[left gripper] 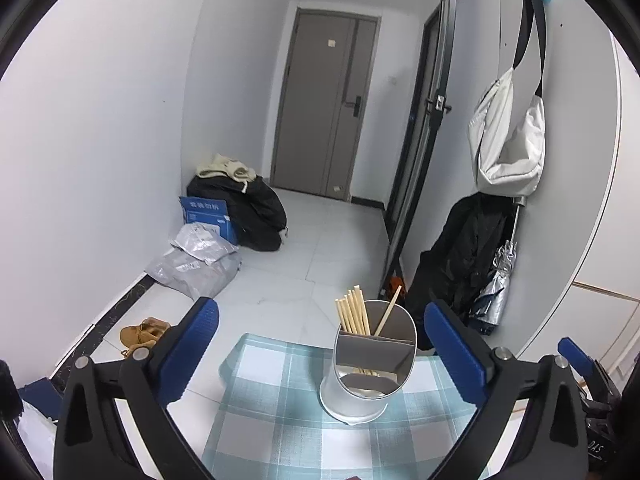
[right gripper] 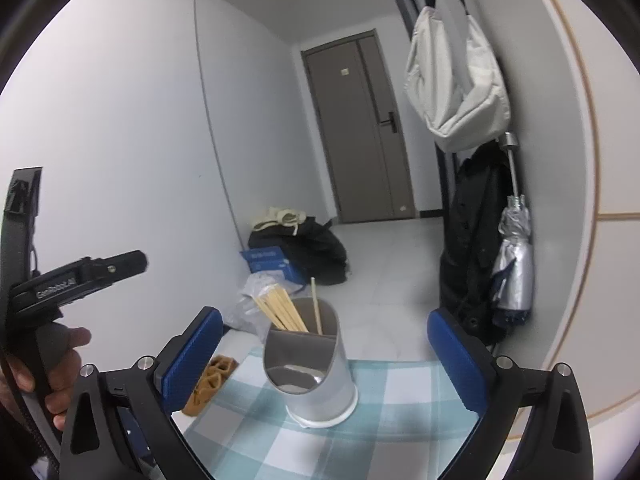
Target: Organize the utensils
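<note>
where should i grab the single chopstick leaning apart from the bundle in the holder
Grip the lone chopstick on its bare upper end, above the holder rim, coming from above with a finger on each side. Only that end shows. It leans alone on the right of the back compartment, clear of the bundle, so the pads should fit.

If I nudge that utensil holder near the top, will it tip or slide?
The holder looks tall on a narrow base, so it would probably tip. Chopsticks lean to one side, perhaps adding imbalance. The checked cloth under it may bunch rather than let it slide.
</note>
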Motion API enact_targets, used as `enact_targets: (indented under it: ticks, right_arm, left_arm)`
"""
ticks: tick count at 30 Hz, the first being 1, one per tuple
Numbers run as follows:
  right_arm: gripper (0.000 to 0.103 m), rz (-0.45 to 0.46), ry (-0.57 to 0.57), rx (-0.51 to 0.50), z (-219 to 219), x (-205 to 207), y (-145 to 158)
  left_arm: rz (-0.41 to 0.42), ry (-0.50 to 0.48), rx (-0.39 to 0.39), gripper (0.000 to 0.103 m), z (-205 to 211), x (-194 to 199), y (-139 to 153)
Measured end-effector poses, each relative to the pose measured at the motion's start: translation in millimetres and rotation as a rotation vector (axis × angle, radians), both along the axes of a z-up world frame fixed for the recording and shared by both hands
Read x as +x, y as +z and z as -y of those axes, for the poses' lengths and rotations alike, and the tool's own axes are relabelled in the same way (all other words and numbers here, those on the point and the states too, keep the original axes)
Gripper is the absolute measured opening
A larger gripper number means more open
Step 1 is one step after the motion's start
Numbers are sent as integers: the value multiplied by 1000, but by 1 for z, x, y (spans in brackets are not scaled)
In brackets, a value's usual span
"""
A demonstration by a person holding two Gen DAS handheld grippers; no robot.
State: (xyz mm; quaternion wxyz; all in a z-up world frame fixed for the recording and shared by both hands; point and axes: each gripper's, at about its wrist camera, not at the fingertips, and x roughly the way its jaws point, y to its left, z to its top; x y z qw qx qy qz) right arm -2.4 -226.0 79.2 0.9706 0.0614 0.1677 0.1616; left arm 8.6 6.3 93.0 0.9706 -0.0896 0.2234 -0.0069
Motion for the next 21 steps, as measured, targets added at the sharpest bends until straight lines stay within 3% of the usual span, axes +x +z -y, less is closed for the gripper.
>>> enact_targets:
  ticks: [21]
  right_arm:
    - [103, 65, -66, -73, 0, -35, -35]
  left_arm:
    - [15, 28, 53, 102, 6, -22, -47]
